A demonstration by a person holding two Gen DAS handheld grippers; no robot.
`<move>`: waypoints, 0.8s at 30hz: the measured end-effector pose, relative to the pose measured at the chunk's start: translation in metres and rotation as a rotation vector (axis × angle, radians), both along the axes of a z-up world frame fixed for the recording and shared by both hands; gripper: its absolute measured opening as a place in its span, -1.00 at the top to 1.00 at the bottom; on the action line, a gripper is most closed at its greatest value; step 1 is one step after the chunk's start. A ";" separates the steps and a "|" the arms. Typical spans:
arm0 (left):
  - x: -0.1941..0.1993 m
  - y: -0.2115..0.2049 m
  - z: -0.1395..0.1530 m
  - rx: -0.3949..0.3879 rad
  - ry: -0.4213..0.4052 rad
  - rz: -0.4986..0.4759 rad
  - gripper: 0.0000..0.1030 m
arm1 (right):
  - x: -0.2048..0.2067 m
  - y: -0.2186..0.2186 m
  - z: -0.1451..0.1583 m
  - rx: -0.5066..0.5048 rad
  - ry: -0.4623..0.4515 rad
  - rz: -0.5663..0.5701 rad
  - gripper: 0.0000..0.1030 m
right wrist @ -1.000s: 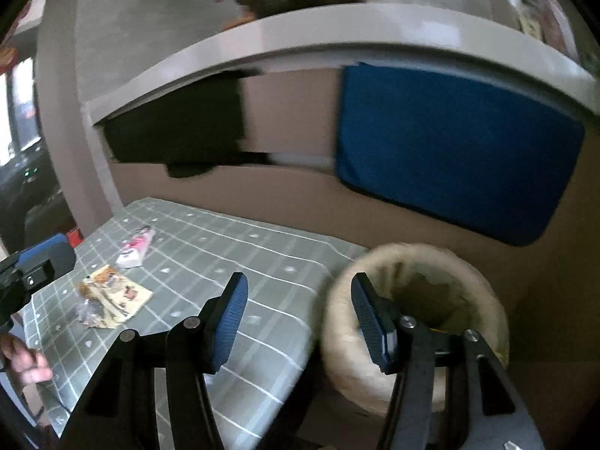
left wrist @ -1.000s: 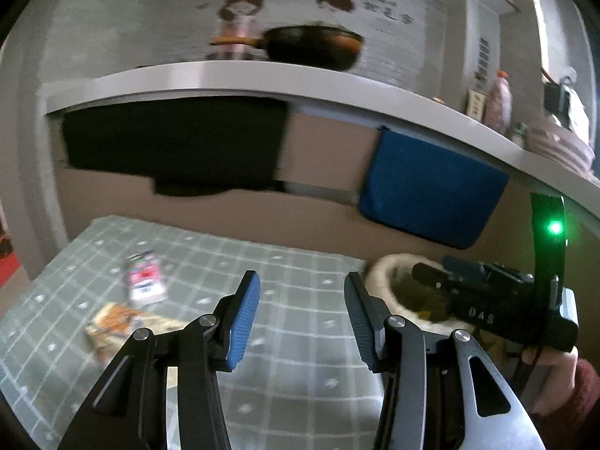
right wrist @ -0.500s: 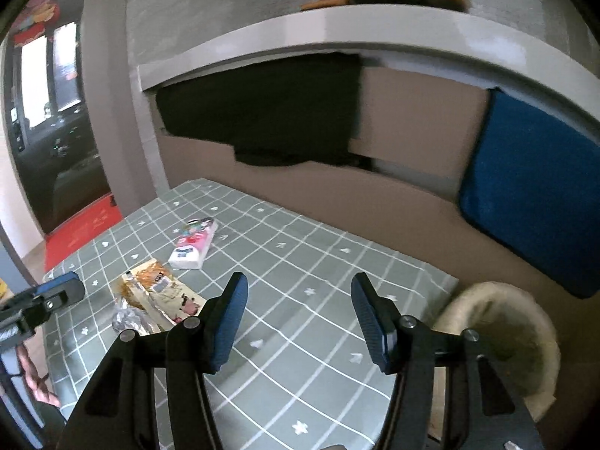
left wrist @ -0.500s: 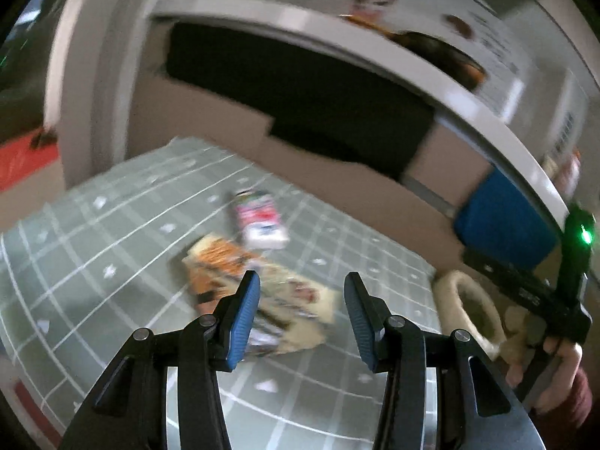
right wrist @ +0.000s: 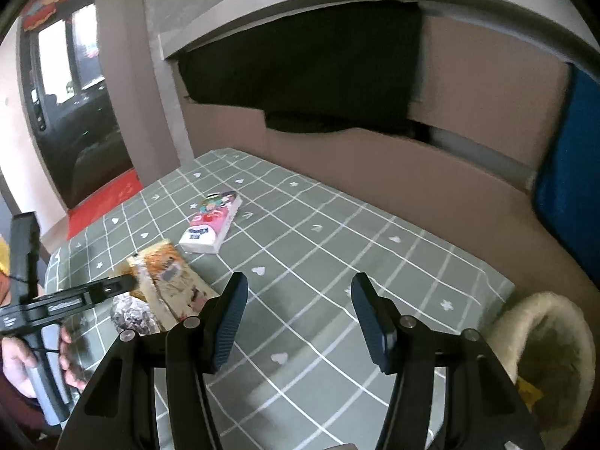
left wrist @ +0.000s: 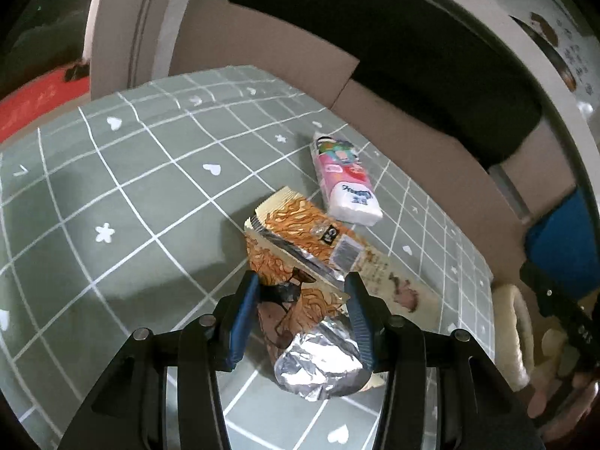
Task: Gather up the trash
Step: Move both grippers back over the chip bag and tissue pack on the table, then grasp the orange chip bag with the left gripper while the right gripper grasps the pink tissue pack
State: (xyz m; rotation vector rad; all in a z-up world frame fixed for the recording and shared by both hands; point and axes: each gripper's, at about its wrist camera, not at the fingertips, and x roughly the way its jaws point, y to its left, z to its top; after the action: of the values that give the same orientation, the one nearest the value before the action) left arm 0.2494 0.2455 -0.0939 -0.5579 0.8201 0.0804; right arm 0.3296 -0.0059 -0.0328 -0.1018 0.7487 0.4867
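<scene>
The left gripper [left wrist: 302, 292], jaws apart, straddles the torn snack wrapper [left wrist: 300, 262] just beside the tissue pack [left wrist: 347, 180], ready to pinch; the right gripper [right wrist: 300, 311] hangs open, empty, nearer the basket [right wrist: 547, 337].

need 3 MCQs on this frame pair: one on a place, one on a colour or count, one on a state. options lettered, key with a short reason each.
1. Where does the tissue pack lie relative to the orange snack wrapper?
A. Under it
B. Beside it on the checked tablecloth, on the side nearer the wall
C. Inside the basket

2. What colour is the basket beyond the table's edge?
A. Cream
B. Red
C. Black

3. How does the left gripper stand?
A. Shut on the tissue pack
B. Out of view
C. Open, its fingers on either side of the wrapper's crumpled end

Key: 1 B, the pack sits just past the wrapper's far end in the left wrist view. 2 A, its fuzzy rim is cream in the right wrist view. 3 C, the blue pads stand apart with wrapper and foil between them.
</scene>
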 end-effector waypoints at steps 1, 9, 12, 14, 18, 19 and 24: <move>0.000 0.001 0.001 -0.005 -0.002 0.004 0.07 | 0.004 0.006 -0.001 0.002 0.009 0.014 -0.07; -0.033 0.008 0.019 0.063 -0.069 0.002 0.07 | 0.040 0.098 -0.021 -0.017 0.103 0.177 -0.08; -0.042 0.011 0.021 0.062 -0.093 -0.005 0.07 | 0.058 0.127 -0.037 0.015 0.158 0.184 -0.07; -0.046 0.017 0.019 0.057 -0.100 -0.004 0.07 | 0.068 0.143 -0.049 0.027 0.182 0.166 -0.08; -0.052 0.026 0.011 0.038 -0.093 0.003 0.07 | 0.081 0.165 -0.071 0.001 0.194 0.127 -0.08; -0.054 0.028 0.008 0.027 -0.090 0.000 0.07 | 0.082 0.168 -0.075 -0.016 0.193 0.124 -0.08; -0.054 0.027 0.006 0.005 -0.094 -0.032 0.07 | 0.086 0.172 -0.085 -0.060 0.193 0.122 0.00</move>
State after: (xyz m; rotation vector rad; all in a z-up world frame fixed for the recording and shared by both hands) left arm 0.1958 0.2726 -0.0881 -0.5398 0.7374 0.0265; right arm 0.4155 0.1660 -0.1177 -0.1583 0.9505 0.5966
